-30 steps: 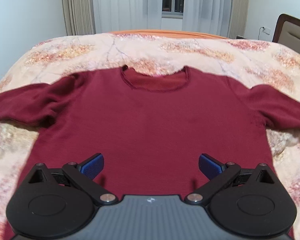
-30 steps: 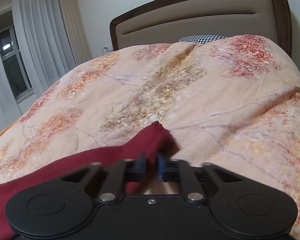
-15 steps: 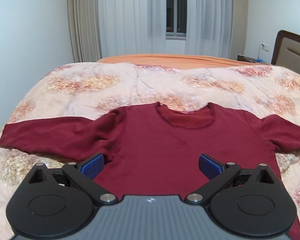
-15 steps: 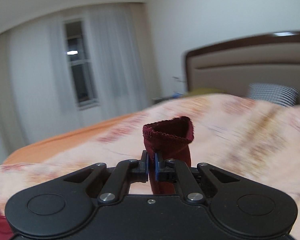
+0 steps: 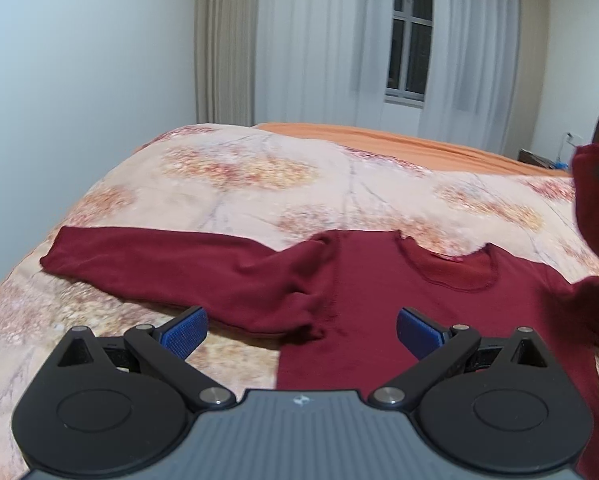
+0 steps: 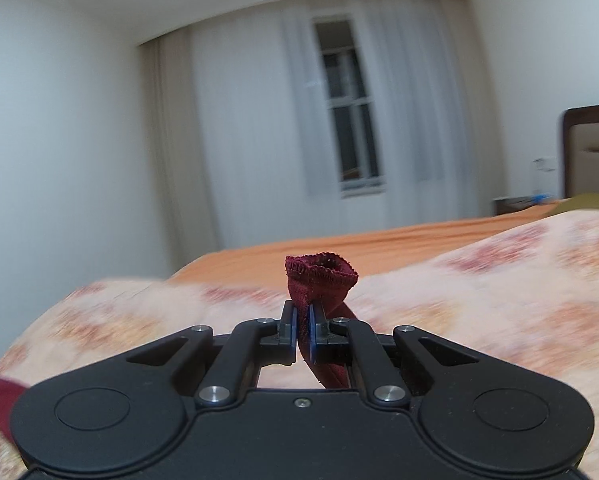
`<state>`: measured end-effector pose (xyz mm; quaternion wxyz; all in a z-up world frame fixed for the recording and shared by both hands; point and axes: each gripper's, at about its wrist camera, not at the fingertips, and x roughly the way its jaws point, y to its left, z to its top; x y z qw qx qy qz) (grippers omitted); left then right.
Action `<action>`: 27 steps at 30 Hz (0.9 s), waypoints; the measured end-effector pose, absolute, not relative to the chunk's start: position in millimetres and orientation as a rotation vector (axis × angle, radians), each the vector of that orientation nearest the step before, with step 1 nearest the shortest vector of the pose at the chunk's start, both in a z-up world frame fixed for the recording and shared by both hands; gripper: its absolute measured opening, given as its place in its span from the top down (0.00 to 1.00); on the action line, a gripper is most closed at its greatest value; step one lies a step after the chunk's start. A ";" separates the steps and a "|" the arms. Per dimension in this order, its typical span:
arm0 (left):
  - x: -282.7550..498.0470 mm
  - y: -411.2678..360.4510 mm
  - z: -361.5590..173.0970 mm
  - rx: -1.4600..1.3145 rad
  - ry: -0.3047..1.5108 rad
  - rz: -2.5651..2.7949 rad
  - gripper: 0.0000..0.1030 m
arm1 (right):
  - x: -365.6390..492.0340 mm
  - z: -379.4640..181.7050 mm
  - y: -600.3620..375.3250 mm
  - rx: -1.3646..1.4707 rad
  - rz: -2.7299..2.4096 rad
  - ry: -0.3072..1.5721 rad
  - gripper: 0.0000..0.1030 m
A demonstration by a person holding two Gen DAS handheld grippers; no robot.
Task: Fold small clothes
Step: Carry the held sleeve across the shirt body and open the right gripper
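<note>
Between the right gripper's (image 6: 303, 326) clamped jaws stands the sweater's cuff (image 6: 321, 276); left gripper (image 5: 301, 330) gapes.

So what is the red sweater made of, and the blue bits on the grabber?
The red sweater looks like a soft, matte knit, maybe cotton or wool: the cuff pinched in the right gripper shows tiny loops along its edge. The blue pads on the open left gripper look like ridged rubber, though their fine bumpy surface could also be textured plastic.
</note>
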<state>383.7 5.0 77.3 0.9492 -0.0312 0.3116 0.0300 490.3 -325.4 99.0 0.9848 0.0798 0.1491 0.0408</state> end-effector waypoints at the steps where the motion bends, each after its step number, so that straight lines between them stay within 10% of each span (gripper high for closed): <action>1: 382.9 9.4 76.4 -0.068 0.634 0.068 0.00 | 492.5 92.0 -309.6 0.150 0.104 0.316 0.95; 27: 404.0 36.6 52.2 -0.119 0.636 0.165 0.00 | 496.3 -36.2 -147.2 -0.089 0.358 0.553 0.93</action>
